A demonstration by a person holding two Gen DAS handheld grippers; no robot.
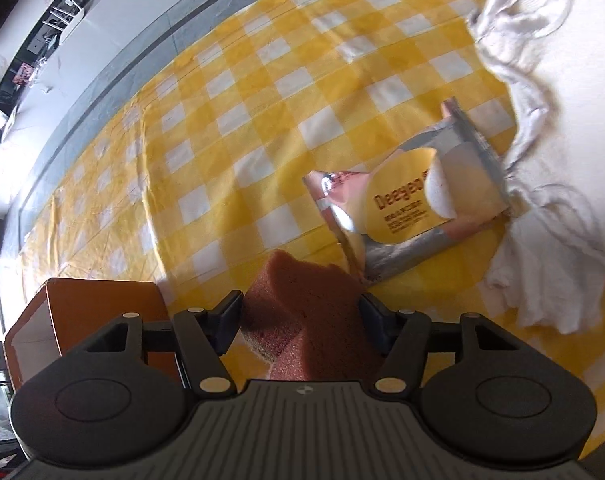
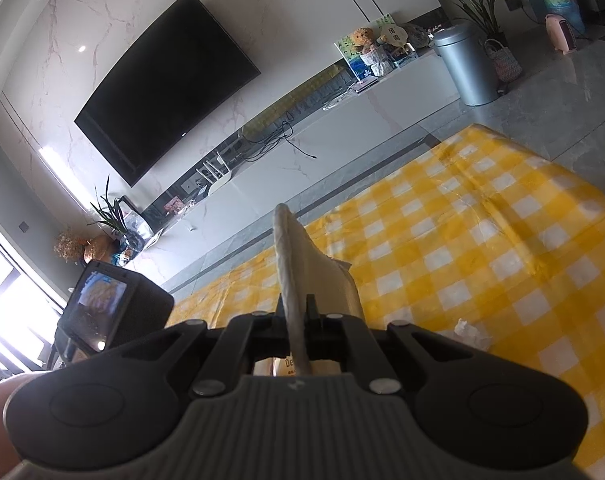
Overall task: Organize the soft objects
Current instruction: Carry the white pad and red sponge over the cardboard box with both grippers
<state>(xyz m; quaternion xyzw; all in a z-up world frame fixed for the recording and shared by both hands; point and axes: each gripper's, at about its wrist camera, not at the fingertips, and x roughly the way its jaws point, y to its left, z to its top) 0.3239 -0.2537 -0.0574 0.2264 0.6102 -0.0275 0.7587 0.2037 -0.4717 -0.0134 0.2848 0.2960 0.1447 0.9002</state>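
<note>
My left gripper [image 1: 300,310] is shut on a reddish-brown sponge [image 1: 302,312] and holds it above the yellow checked tablecloth [image 1: 222,120]. A silver and yellow wipes packet [image 1: 410,196] lies flat just ahead to the right. A white crumpled cloth [image 1: 550,120] lies at the right, touching the packet's far end. An orange box [image 1: 94,320] stands at the lower left beside the gripper. My right gripper [image 2: 296,308] is shut on a thin beige packet [image 2: 298,264] held edge-on and lifted above the tablecloth [image 2: 462,248].
A small white tissue scrap [image 2: 468,330] lies on the tablecloth near the right gripper. A dark device with a lit screen [image 2: 102,312] stands at the left. Beyond the table's far edge are grey floor, a white TV bench and a wall-mounted TV [image 2: 166,84].
</note>
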